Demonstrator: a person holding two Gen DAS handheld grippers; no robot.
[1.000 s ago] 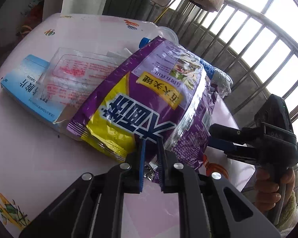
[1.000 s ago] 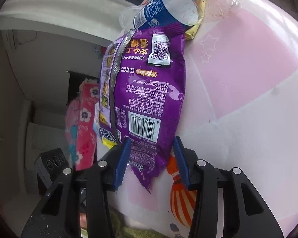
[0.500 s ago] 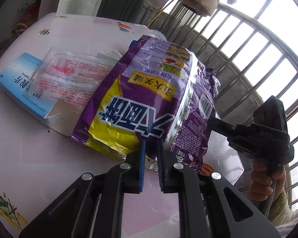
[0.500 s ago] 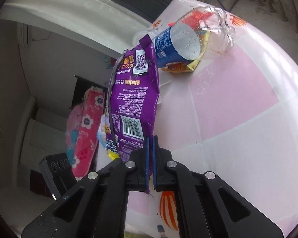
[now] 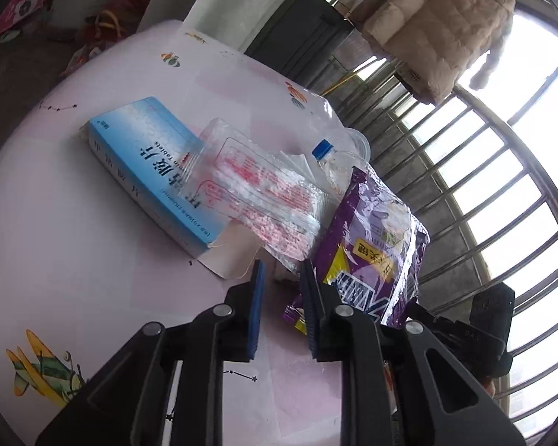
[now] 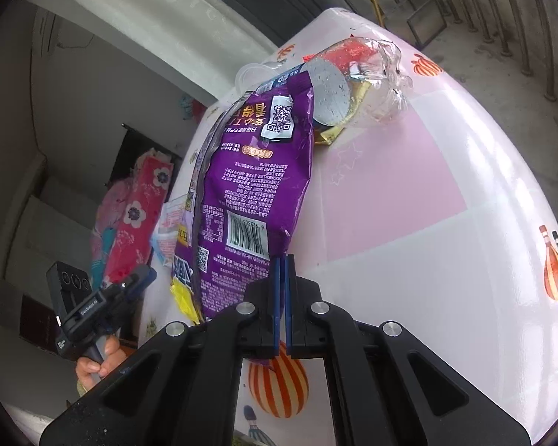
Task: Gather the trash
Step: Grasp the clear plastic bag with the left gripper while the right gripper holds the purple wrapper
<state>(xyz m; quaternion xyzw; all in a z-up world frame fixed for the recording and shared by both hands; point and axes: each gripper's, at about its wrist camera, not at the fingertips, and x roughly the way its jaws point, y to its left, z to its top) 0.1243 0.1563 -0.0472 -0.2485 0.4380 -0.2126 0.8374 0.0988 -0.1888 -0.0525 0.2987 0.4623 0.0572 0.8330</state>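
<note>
Left wrist view shows the handover finished: half a second ago the left gripper (image 5: 281,282) pinched the bottom edge of the purple snack bag (image 5: 375,256), and now its jaws have just been opening and stand apart with nothing between them, the bag off to their right. The right gripper (image 6: 282,271) has taken over; its blue pads are clamped tight on the bag's lower seam, and the bag hangs lifted above the pink table (image 6: 446,260). That leaves one piece of trash secured in one hand and the left hand free for the next.

Left on the table are a blue box (image 5: 148,163), a clear plastic pouch (image 5: 256,200) lying partly over it, and a crushed clear bottle (image 6: 372,85) with a blue cap (image 5: 321,148). The pouch overlaps the box, so lifting either may drag the other. No bin is in view.
</note>
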